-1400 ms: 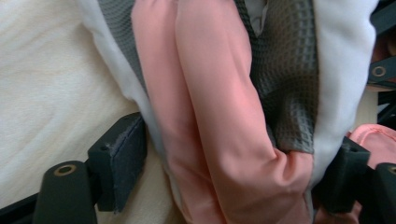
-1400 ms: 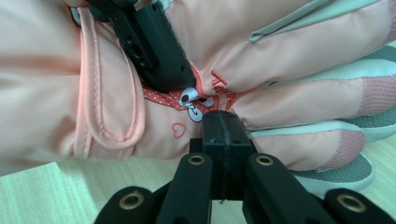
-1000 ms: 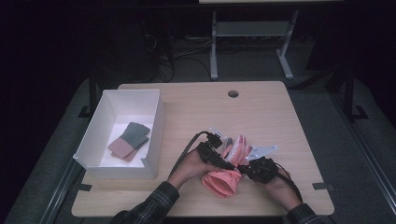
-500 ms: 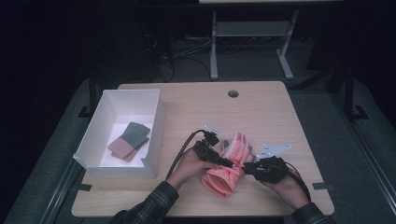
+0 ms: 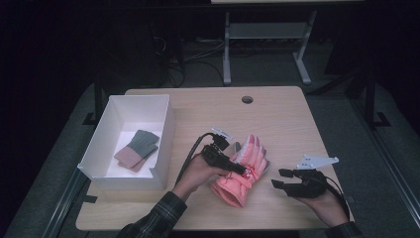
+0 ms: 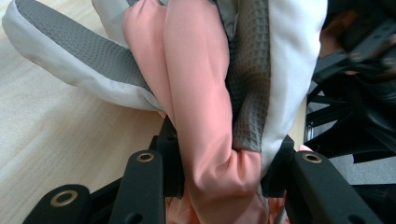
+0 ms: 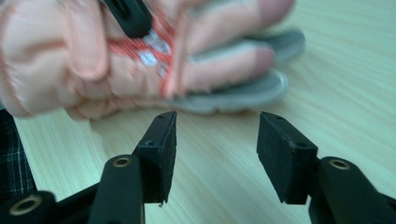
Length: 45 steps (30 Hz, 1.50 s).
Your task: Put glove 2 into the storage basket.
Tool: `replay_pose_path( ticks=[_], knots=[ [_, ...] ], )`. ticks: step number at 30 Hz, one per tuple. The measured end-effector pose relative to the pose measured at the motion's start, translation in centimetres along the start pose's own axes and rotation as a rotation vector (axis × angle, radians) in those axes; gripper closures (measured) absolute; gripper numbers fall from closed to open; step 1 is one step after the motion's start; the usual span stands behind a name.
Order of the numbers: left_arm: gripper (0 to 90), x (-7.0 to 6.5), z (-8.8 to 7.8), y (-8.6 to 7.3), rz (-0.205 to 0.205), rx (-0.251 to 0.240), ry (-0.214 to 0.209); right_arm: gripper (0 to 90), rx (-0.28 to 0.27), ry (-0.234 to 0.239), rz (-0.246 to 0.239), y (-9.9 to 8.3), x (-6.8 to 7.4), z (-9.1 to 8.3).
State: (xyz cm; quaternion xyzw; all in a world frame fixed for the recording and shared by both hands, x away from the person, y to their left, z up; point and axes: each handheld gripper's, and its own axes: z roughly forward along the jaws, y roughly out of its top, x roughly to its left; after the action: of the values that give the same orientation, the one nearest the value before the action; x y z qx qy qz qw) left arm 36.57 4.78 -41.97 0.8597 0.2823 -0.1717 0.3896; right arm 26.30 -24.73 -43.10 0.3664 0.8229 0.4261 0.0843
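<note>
A pink glove [image 5: 241,173] lies on the table [image 5: 277,119], pinched at mid-length between the jaws of the left gripper [image 5: 237,167], its fingers pointing away from the person. The right gripper [image 5: 278,177] hovers just beside the glove, jaws spread and empty. At the table's left edge, a white box [image 5: 163,134] holds a folded grey-and-brown cloth [image 5: 137,149].

The glove [image 7: 140,60] was blurred in the right gripper view, its cuff cut off at the left edge. In the left gripper view the glove [image 6: 205,93] hid the fingers' [image 6: 173,154] pads. The glove's printing was too small to read.
</note>
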Motion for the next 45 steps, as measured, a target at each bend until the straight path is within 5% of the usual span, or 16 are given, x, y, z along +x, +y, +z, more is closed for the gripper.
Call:
replay_pose_path(
  ticks=[11, 23, 32, 45],
  knots=[
    [59.5, -2.0, -3.6, 2.2, 0.024, -0.026, 0.040, 21.8, 0.022, -0.076, 0.055, -0.8, -1.1, 0.3],
    [58.8, -3.7, -9.9, 3.8, 0.049, -0.050, 0.128, 3.6, 0.029, -0.135, 0.079, -1.1, -1.5, 1.0],
    [58.4, -3.2, -15.1, 3.4, 0.021, -0.117, 0.168, 3.2, 0.048, -0.140, 0.078, -1.4, -1.4, 1.4],
    [58.5, -1.2, -23.8, 0.6, -0.067, -0.266, 0.261, 2.9, 0.038, -0.173, 0.060, -1.7, -1.5, 1.4]
  ],
)
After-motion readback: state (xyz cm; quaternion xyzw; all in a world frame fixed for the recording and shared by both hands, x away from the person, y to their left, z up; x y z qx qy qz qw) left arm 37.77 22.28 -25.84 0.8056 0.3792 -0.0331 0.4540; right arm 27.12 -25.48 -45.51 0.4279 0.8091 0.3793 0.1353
